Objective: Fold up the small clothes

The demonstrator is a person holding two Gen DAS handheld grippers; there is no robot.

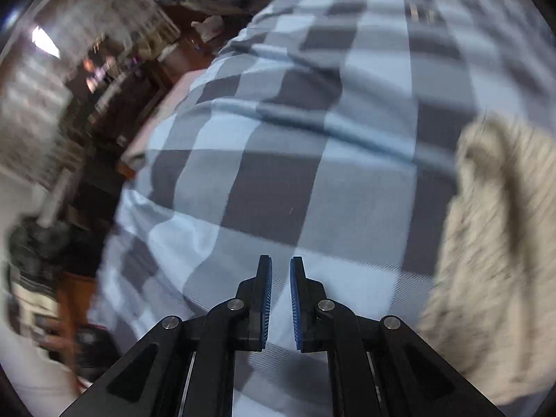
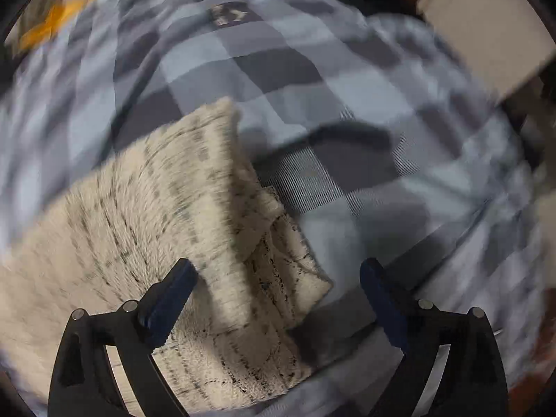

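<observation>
Cream knit garment on a checkered bed, both claws empty

The cream knit garment (image 2: 166,215) with faint dark lines lies folded over itself on the blue-and-grey checkered bedspread (image 1: 278,146). The right claw (image 2: 278,285) is spread wide right over its near corner, with one finger above the knit and the other above the bedspread. The left claw (image 1: 280,295) has its blue pads nearly pressed together, just a thin gap, pinching nothing, and hangs over bare bedspread with the knit off at its right edge (image 1: 493,243). Both views are pretty blurry.
</observation>
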